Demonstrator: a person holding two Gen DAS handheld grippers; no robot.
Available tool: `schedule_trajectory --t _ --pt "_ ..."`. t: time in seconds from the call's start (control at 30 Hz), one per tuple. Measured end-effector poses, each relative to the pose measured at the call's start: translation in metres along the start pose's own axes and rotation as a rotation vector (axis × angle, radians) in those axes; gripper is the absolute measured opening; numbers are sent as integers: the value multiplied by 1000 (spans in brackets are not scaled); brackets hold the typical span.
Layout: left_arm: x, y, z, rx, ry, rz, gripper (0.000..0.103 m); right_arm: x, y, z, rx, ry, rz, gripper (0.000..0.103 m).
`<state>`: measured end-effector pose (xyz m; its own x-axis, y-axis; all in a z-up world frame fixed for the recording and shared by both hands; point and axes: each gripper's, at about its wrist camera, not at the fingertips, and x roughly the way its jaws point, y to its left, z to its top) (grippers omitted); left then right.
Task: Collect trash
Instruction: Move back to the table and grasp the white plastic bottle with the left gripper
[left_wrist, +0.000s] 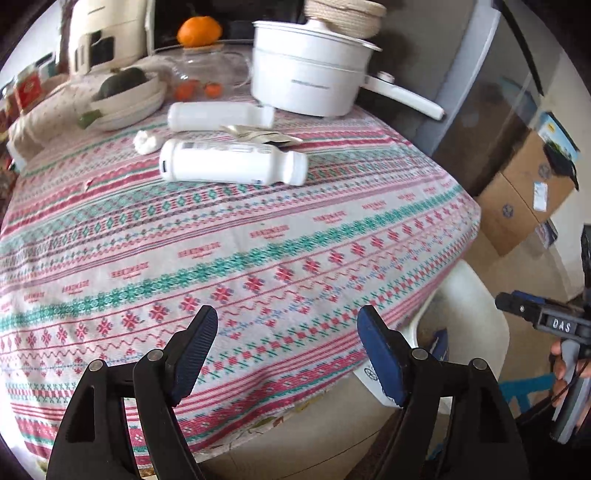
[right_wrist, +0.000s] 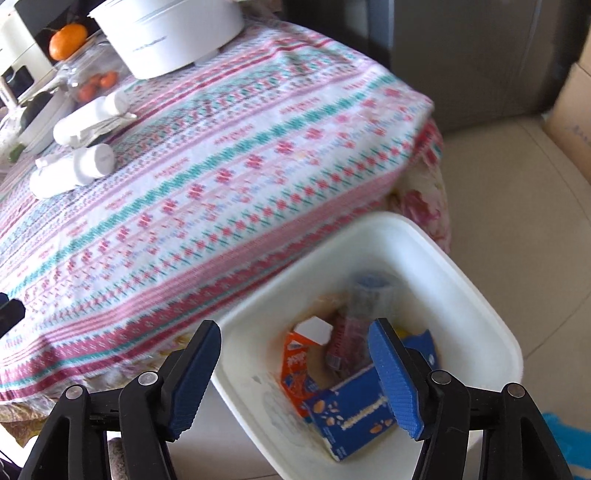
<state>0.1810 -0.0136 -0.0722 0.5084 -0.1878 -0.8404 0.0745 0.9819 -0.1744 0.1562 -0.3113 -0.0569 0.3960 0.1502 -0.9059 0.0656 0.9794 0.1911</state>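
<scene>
- Hovering over the patterned tablecloth (left_wrist: 258, 236), left gripper (left_wrist: 288, 350) has jaws spread wide, nothing between them.
- Right gripper (right_wrist: 295, 369) hangs above the white bin (right_wrist: 461, 280), jaws also released and empty.
- Bin sits on the floor just beside the table edge, at 5 o'clock in the right wrist view; same bin peeks out at 4 o'clock in the left view.
- Inside bin: blue box (right_wrist: 351, 413), orange carton (right_wrist: 295, 362), a blurry clear cup (right_wrist: 369, 295), a dark red wrapper, hard to read.
- Trash on the table: nearer white bottle (left_wrist: 232, 166) lying on its side at 11 o'clock in the left view, second white bottle (left_wrist: 218, 116) lying just behind it.
- Torn silver wrapper (left_wrist: 262, 134) lies between the two bottles, touching the nearer one.
- Crumpled white tissue (left_wrist: 146, 140) just left of the nearer bottle.
- White pot (left_wrist: 310, 74) with handle stands at 12 o'clock, behind the bottles.
- Orange (left_wrist: 199, 31) at 11 o'clock on a glass jar lid; small oranges inside the jar.
- Bowl (left_wrist: 125, 99) with a dark green fruit at 10 o'clock.
- Cardboard box (left_wrist: 528, 192) on the floor at 3 o'clock, well apart from the table.
- Person's hand (left_wrist: 569, 373) on the right gripper handle at 4 o'clock in the left view.
</scene>
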Motion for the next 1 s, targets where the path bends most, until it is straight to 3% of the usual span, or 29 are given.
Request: schedule_trajectory --t 0.17,0.3,0.63,0.73,1.0 --pt "1 30 32 -99 -30 96 80 0 27 37 -46 -24 46 75" --pt "17 47 63 -219 -1 89 80 9 43 60 -75 -40 66 76" --pt "84 61 138 -504 54 138 80 27 45 82 -53 -26 116 76" --pt "94 60 152 -544 16 196 80 30 41 86 -52 -26 101 76" --pt "125 65 156 -605 69 239 80 37 33 89 -17 -7 94 76"
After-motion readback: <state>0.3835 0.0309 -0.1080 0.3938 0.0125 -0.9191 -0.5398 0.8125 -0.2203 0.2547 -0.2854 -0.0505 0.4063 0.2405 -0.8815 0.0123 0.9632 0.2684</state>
